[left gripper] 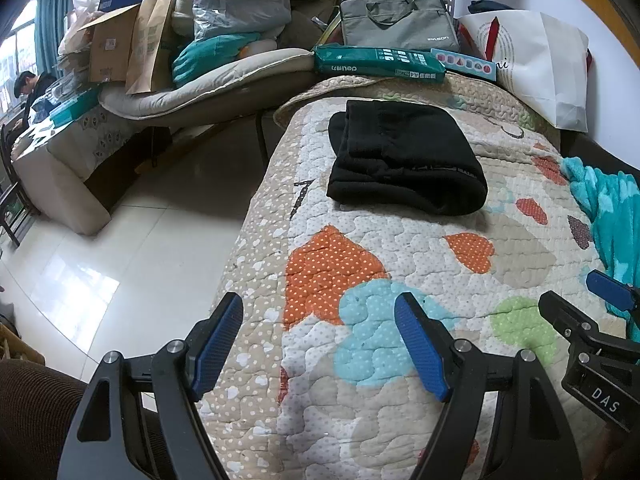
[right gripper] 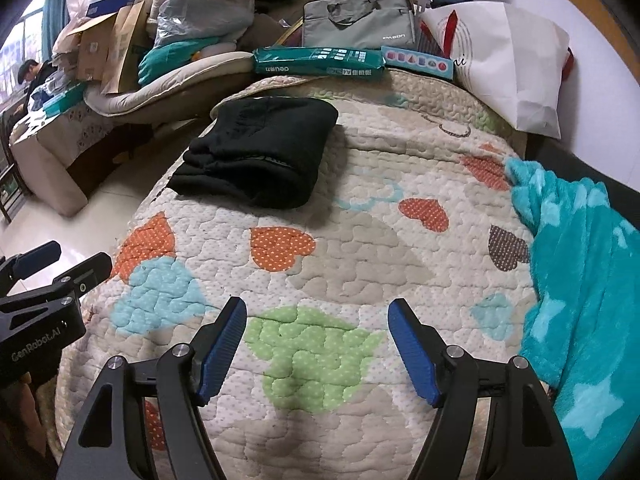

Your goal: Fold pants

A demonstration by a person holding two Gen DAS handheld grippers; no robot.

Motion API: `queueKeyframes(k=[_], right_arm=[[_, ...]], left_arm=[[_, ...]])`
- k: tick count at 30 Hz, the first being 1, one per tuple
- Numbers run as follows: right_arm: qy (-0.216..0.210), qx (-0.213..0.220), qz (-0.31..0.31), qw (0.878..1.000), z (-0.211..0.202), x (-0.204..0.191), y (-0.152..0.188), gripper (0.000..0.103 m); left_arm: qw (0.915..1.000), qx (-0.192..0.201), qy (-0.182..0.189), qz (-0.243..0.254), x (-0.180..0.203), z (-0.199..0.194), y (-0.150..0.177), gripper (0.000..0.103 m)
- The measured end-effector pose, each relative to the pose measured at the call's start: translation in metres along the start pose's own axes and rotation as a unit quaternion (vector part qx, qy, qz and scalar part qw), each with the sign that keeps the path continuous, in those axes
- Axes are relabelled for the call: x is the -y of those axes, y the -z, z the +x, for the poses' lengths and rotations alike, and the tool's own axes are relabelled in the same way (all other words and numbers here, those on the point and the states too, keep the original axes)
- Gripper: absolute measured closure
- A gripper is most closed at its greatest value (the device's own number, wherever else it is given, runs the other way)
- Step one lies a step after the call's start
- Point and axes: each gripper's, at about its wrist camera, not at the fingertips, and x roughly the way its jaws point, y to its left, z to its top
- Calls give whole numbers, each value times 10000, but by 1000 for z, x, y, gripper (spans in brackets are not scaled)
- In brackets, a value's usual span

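The black pants (left gripper: pixel 404 160) lie folded into a compact bundle on the far part of the quilted bed cover (left gripper: pixel 380 248); they also show in the right wrist view (right gripper: pixel 256 152). My left gripper (left gripper: pixel 320 332) is open and empty, low over the near edge of the bed, well short of the pants. My right gripper (right gripper: pixel 316 336) is open and empty over the green patch of the cover. Each gripper shows at the side of the other's view: the right one (left gripper: pixel 580 300) and the left one (right gripper: pixel 60 260).
A teal fleece blanket (right gripper: pixel 580 280) lies on the bed's right side. A green paper ream (left gripper: pixel 376 62), a grey bag (left gripper: pixel 400 22) and a white shopping bag (left gripper: pixel 540 64) stand at the bed's far end. The tiled floor (left gripper: pixel 120 260) and a cluttered bench lie left.
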Motion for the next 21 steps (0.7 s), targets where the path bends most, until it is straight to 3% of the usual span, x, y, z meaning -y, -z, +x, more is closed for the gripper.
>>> queueKeyframes(k=[7,15,21], right_arm=[[130,-25,-23,9999,1,0,0,24],[861,128,-229,9959,-3,2,-3,23],[1043,243,-253,9939,-9,5,-5,22]], left_arm=[[10000,29,-3,1,-2,0,0,25],[10000,39,-25,-33,-4,-2,-1,25],[10000,45,-26,-28,-4,-2,-1,25]])
